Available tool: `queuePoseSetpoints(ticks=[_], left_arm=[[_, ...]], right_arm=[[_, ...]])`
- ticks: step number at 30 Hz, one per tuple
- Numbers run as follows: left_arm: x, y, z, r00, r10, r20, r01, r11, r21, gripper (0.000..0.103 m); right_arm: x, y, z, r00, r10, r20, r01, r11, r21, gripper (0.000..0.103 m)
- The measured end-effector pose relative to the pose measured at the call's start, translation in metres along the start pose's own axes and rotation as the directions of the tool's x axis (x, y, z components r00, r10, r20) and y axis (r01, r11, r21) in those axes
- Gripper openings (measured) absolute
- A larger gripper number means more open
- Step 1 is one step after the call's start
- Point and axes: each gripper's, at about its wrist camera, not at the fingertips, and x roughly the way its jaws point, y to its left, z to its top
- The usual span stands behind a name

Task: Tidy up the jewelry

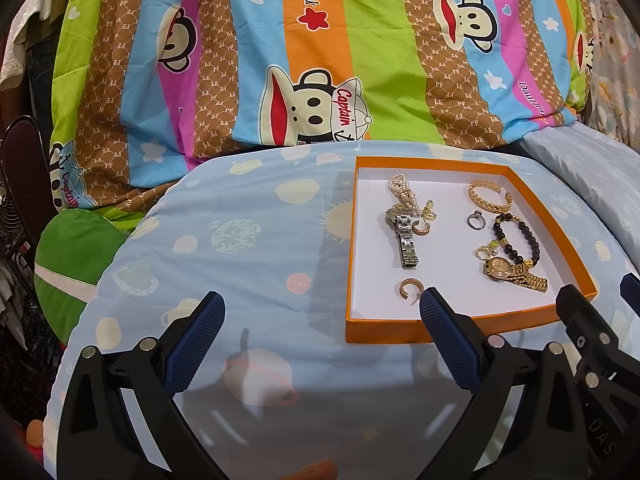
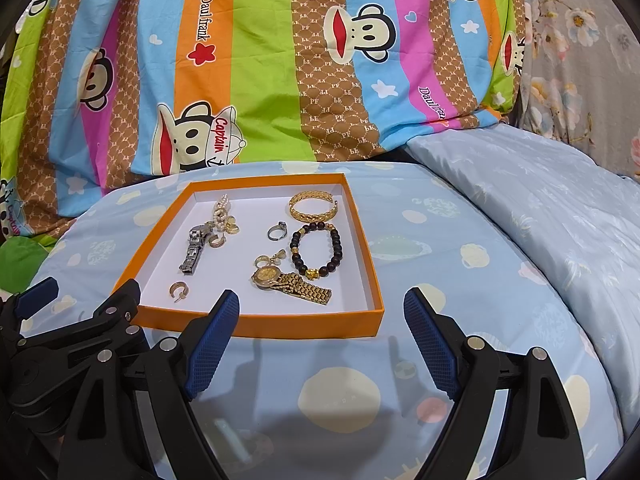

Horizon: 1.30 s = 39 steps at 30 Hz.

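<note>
Mostly gold jewelry [image 2: 294, 280] scattered loose across white-floored orange tray [image 2: 256, 326].

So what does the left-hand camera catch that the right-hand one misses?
Only the left view shows a dark metal chair back and hanging clothes at its left edge. Only the right view shows grey floral fabric at its right edge. Both share the shallow orange cardboard box of jewelry on the pale blue planet-print sheet, the striped monkey-print cover, and both open grippers, left gripper and right gripper.
</note>
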Motion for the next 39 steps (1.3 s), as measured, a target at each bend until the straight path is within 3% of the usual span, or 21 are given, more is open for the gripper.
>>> queuePoseSetpoints(ticks=[39], left_arm=[[-0.0007,0.0043,-0.0002,1.0,0.005,-0.002,-0.005,1.0,-0.001,0.096]], right_arm=[[0.0004,-0.0004,0.0001,1.0,0.001,-0.002,-0.001,1.0,0.0,0.085]])
